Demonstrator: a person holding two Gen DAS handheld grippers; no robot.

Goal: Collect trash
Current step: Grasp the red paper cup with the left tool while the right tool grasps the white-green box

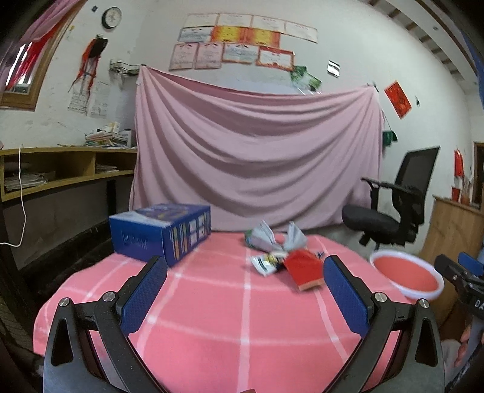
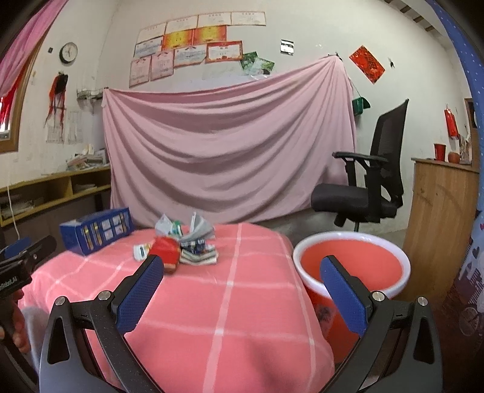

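Pink checked table [image 1: 211,317] before draped sheet | wrappers [image 1: 284,257] heaped mid-table, untouched | red bucket [image 2: 351,263] just beside table edge, likely the bin | left gripper [image 1: 245,290] and right gripper [image 2: 242,290] both spread, empty, facing the heap.

Ahead of the fingers we see a pink checked tablecloth [image 1: 211,317], with a blue box [image 1: 160,232] beyond the left finger. Far past both fingertips a pink sheet [image 1: 257,151] hangs on the wall. Beyond the right finger stands a black office chair [image 2: 369,181]; a clock [image 1: 111,17] hangs high left.
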